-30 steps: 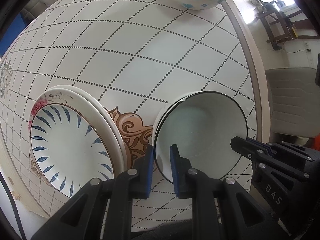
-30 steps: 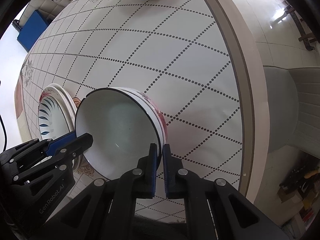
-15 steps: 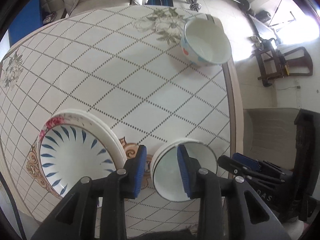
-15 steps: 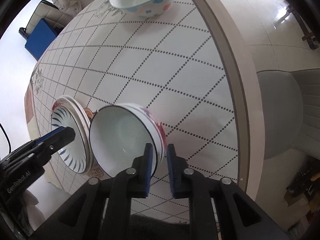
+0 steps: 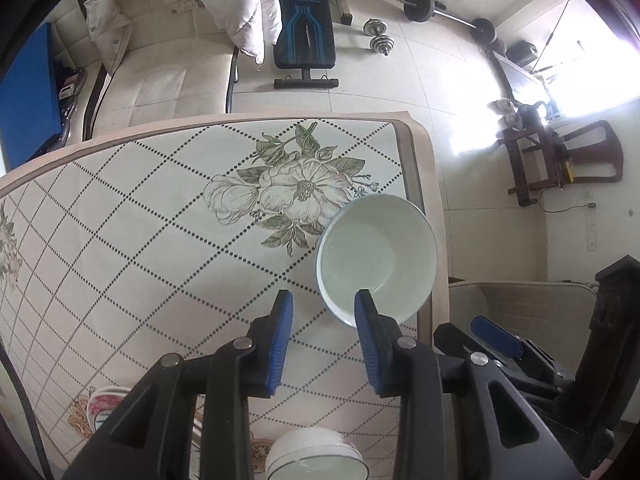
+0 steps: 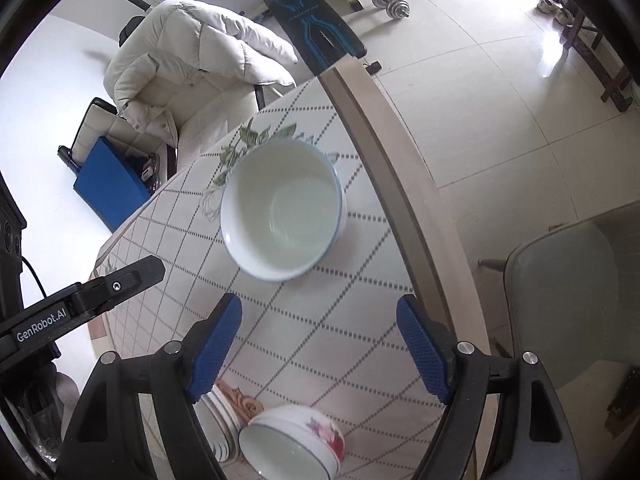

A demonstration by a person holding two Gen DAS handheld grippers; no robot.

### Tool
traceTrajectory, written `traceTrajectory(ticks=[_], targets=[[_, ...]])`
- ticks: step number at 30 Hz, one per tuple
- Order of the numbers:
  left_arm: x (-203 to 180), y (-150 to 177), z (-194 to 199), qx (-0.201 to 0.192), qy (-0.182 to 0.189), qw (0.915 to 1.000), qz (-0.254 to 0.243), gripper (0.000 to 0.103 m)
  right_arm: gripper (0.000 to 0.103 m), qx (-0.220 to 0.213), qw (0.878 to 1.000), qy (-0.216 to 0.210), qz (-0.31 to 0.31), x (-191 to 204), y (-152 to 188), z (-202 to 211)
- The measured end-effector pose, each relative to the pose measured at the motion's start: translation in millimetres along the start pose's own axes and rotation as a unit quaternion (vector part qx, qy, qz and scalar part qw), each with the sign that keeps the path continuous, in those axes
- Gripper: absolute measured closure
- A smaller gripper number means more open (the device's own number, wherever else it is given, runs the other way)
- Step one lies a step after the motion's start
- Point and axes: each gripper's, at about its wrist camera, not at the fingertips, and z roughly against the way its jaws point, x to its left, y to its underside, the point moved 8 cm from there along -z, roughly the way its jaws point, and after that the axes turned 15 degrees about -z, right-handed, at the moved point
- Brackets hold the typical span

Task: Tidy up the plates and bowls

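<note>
Item one, the pale bowl (image 5: 376, 258): you have it upright, mouth up, near the far right corner of the table (image 5: 120, 240), beside the printed flower. It is round, so it has no long axis to report. It is empty; in the right wrist view (image 6: 282, 208) you see a thin blue line round its rim.

Item two, the stacked bowls (image 6: 294, 442): they sit at the near edge of both views, mouths up, the top one empty and dark-rimmed, with a red floral print on the outer wall. How many bowls are in the stack you cannot count from either view.

Item three, the plates (image 6: 220, 424): a stack just left of the stacked bowls, mostly hidden behind your gripper fingers.

Item four, your left gripper (image 5: 324, 338): jaws a little apart, nothing between the blue pads; one pad overlaps the pale bowl's near rim in the picture, but contact cannot be told.

Item five, your right gripper (image 6: 318, 346): jaws have just been opening and stand wide apart, empty, above bare tablecloth between the pale bowl and the stacked bowls.

View differences: the left wrist view shows the printed flower whole, a barbell and a window-side chair; the right wrist view hides most of the flower behind the pale bowl, and shows the floral wall of the stacked bowls and a grey chair seat (image 6: 560, 300) beyond the table edge.
</note>
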Motion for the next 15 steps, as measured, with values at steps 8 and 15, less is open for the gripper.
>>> traceTrajectory(ticks=[8, 15], targets=[[-3, -19, -57, 0.066, 0.006, 0.9976, -0.021, 0.074, 0.023, 0.02, 0.999, 0.037, 0.018, 11, -48, -38], [-6, -22, -74, 0.07, 0.01, 0.9973, -0.019, 0.082, 0.057, 0.058, 0.997, 0.052, 0.004, 0, -53, -75]])
